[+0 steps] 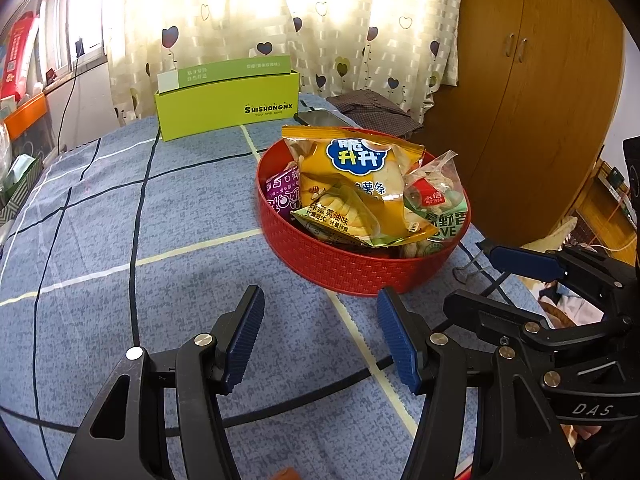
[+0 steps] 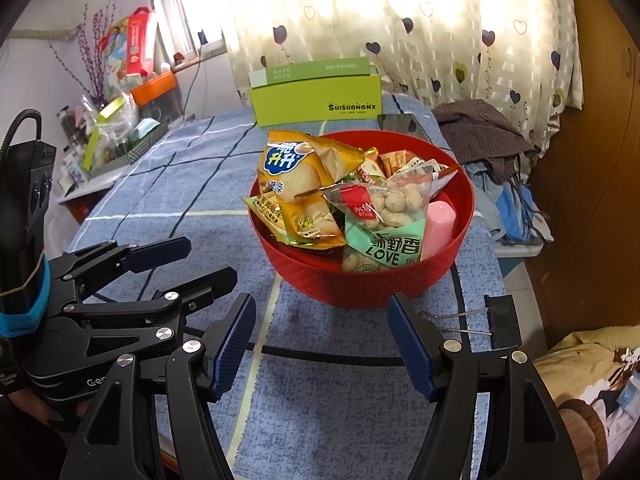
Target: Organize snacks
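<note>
Left gripper (image 1: 320,336): jaws wide apart, nothing between them, over blue checked cloth (image 1: 160,280). Right gripper (image 2: 322,340): likewise spread and empty. Red basket (image 1: 340,264): at 12 to 1 o'clock beyond the fingertips, holding yellow chip bag (image 1: 356,176), peanut packet (image 2: 384,216), pink bottle (image 2: 440,220). Green box (image 1: 228,104): 11 o'clock, behind basket.

A red basket (image 2: 460,216) full of snack packets was seen on the blue checked cloth (image 2: 320,400), a bag of peanuts (image 2: 384,216) lying foremost. The right gripper (image 2: 322,344) was held wide apart, empty, before it.
</note>
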A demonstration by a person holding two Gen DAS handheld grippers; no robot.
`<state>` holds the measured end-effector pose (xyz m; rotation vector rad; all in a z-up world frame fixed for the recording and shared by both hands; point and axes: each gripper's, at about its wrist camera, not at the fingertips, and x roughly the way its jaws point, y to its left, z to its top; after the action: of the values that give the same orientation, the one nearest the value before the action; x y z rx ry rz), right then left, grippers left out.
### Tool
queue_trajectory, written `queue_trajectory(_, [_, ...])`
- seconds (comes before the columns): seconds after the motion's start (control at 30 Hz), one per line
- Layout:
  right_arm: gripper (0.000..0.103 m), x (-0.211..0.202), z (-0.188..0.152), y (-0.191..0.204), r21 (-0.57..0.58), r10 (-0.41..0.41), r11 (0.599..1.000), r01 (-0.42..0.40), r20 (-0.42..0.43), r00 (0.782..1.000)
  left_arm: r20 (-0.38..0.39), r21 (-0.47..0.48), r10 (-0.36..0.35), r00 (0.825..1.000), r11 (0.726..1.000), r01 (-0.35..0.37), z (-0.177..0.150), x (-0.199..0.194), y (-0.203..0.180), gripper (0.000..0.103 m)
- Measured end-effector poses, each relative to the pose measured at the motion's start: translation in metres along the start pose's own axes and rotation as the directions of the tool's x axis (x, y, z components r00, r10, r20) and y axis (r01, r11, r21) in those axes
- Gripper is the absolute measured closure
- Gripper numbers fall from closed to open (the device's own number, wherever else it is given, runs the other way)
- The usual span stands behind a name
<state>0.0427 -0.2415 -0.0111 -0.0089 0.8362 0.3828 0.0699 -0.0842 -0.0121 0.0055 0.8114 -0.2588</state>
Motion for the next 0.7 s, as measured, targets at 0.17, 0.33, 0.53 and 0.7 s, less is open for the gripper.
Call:
queue_trajectory(0.17, [0.035, 0.0010, -0.0012, 0.0039, -0.004, -0.005, 1.000, 0.005, -0.007, 1.000, -0.001, -0.005, -0.001, 1.000, 1.000, 0.001, -0.0015, 0.0000, 0.0013, 0.043])
queue_trajectory(0.33, [0.035, 0.0027, -0.0011, 0.0071, -0.013, 0.001, 1.000, -0.002, -0.010, 1.000, -0.001, -0.010, -0.001, 1.000, 1.000, 0.001, -0.0021, 0.0001, 0.0020, 0.043])
queue_trajectory(0.53, [0.035, 0.0022, -0.0020, 0.0076, -0.012, 0.011, 1.000, -0.011, -0.001, 1.000, 0.005, -0.015, 0.003, 1.000, 1.000, -0.003, -0.0022, -0.0020, 0.0034, 0.043])
queue_trajectory(0.7, [0.035, 0.0009, -0.0020, 0.0065, 0.005, 0.021, 1.000, -0.021, -0.011, 1.000, 0.008, -0.015, -0.003, 1.000, 1.000, 0.003, -0.0019, -0.0034, 0.0029, 0.043])
